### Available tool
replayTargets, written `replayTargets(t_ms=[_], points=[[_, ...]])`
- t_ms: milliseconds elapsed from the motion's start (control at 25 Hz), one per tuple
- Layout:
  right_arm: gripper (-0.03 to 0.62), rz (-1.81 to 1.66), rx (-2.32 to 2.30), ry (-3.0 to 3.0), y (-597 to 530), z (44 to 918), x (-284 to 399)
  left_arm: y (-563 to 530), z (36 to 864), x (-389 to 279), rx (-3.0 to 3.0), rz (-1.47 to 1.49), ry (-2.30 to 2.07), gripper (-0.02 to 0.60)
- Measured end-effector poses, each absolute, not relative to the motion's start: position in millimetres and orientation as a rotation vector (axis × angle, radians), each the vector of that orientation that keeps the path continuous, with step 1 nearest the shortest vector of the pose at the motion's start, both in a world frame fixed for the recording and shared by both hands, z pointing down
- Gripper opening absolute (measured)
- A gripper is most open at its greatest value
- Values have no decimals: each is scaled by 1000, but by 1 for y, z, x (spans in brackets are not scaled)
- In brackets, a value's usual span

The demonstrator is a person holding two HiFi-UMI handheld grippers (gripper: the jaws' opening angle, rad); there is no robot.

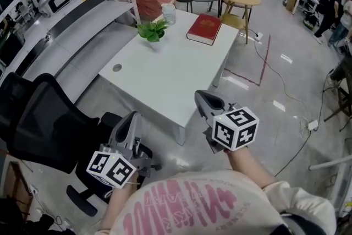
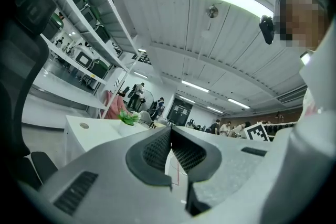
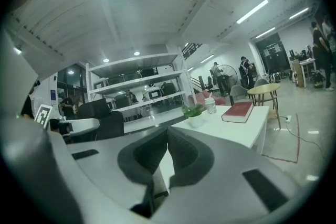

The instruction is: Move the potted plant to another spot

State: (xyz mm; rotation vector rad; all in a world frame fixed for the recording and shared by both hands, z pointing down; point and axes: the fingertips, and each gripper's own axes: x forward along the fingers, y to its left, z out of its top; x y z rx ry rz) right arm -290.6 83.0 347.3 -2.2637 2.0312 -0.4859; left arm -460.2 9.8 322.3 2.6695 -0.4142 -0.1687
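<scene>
The left gripper (image 1: 133, 119) has its jaws pressed together with nothing between them. The right gripper (image 1: 204, 100) is the same: pads meeting, empty. Both are held close to the person's body, pointing roughly level toward 12 o'clock, short of the near edge of the white table (image 1: 165, 77). Judged from that, this is the approach, with no reach begun. Closed jaws suit carrying the tools, but they would have to part before either could take the pot.

The potted plant (image 1: 152, 31) stands upright at the table's far left corner. It is at about 12 o'clock from the left gripper and 11 o'clock from the right, well apart from both. A clear cup (image 1: 169, 14) sits just beyond it at its 1 o'clock, and a red book (image 1: 204, 28) lies at its 3 o'clock, near but not touching. The wide bare tabletop toward the plant's 6 o'clock looks the likeliest new spot. A black office chair (image 1: 38, 124) stands at 9 o'clock of the left gripper, beside the way in.
</scene>
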Motion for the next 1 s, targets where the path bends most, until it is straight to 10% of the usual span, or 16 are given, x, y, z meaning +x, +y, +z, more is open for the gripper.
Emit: replayTargets(t_ms=[1000], points=[[6,-594,-1987,2328,-99,371,-159,-129,340,-330,2578,-198,-708,3]])
